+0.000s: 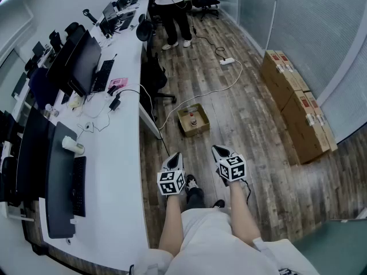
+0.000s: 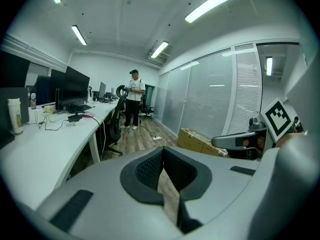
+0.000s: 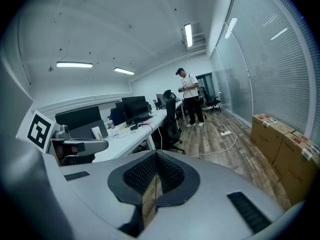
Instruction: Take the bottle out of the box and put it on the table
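Note:
A small open cardboard box (image 1: 193, 121) stands on the wooden floor ahead of me, next to the long white table (image 1: 123, 105). Inside it a small bottle (image 1: 194, 119) with a red cap stands upright. My left gripper (image 1: 176, 155) and right gripper (image 1: 218, 149) are held side by side above my knees, well short of the box. In the left gripper view the left gripper (image 2: 163, 151) has its jaws together with nothing between them. In the right gripper view the right gripper (image 3: 156, 156) is also shut and empty. Neither gripper view shows the box.
A black office chair (image 1: 150, 76) stands at the table just beyond the box. A white cable and power strip (image 1: 227, 61) lie across the floor. Stacked cardboard cartons (image 1: 298, 105) line the right wall. A person (image 1: 172, 10) stands at the far end. Monitors and keyboards cover the table.

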The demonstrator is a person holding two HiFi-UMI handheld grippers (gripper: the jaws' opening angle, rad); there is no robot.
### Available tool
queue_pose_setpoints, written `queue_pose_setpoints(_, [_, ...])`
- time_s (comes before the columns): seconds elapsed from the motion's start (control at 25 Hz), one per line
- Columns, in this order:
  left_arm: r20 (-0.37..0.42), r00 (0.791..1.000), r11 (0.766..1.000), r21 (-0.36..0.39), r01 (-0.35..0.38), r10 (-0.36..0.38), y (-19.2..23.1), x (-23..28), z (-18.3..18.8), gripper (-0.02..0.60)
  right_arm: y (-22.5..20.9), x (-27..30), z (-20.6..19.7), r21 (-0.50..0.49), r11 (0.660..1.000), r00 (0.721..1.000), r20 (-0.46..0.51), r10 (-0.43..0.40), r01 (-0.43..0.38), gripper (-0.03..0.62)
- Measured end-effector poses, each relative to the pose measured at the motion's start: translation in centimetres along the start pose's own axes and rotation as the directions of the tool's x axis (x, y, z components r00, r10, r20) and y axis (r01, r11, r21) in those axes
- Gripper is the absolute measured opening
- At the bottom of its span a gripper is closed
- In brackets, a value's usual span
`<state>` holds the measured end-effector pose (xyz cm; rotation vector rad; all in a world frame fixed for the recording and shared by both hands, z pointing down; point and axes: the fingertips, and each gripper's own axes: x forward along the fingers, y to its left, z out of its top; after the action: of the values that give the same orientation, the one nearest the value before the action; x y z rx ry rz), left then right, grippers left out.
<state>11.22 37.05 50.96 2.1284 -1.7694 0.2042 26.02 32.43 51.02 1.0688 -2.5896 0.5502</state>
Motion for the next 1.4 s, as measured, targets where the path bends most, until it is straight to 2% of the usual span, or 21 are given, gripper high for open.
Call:
queue_pose_setpoints(0.48, [-0.004,1.0,1.0,-0.003,0.016,-0.016,0.2,0.7,0.7,0.015,0.2,0.6,-0.4,-0.013,1.0,1.0,-0.023,0.004,-0.004,0.04])
queue_pose_setpoints(0.72, [-0.008,1.0,1.0,-0.005,0.02,-0.02,1.0,2.4,1.6,0.015,-1.1,1.6,0.2,0.032,0.999,1.0,-0.002,0.005,-0.005,0.04])
queue_pose_setpoints(1.4, [0.029,0.998,0.998,-0.029,0.054,-0.053,4.9,13.1,8.5,0.015,-7.6,8.9,6.2,0.013,1.0,0.998,-0.059,-0.023,0.024,0.041])
